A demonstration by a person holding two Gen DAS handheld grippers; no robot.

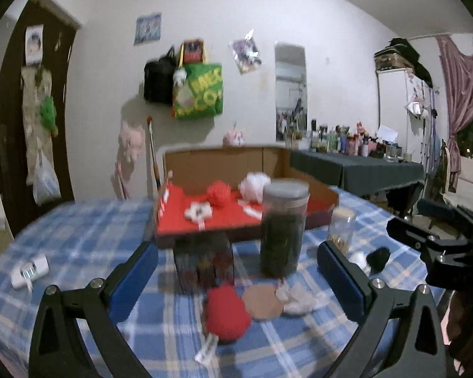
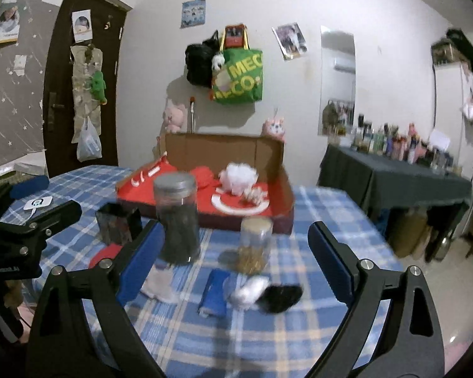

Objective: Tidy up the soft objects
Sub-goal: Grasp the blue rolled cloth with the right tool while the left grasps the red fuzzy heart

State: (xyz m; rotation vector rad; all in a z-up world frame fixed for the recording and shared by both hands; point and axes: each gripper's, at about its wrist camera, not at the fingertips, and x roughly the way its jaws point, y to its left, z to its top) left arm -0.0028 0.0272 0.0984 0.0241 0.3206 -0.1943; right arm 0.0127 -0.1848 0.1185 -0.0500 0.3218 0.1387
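My left gripper (image 1: 236,252) is open above the checked tablecloth, and a red pompom (image 1: 227,313) lies on the cloth between its blue-padded fingers, untouched. To the red pompom's right lie a white soft thing (image 1: 299,299) and a round cork disc (image 1: 263,302). My right gripper (image 2: 235,233) is open too, with nothing pressed between its pads. A black-and-white fluffy piece (image 2: 268,294) lies on the cloth just ahead of it. Behind stands an open cardboard box (image 2: 283,195) with a red lining. In it are a white pompom (image 2: 239,176) and a red pompom (image 1: 218,193).
A tall jar with dark contents (image 2: 178,217), a small cork-topped jar (image 2: 255,242) and a dark square box (image 2: 118,225) stand between the grippers and the cardboard box. A blue flat object (image 2: 214,296) lies near the fluffy piece. A white device (image 1: 30,271) lies at the left.
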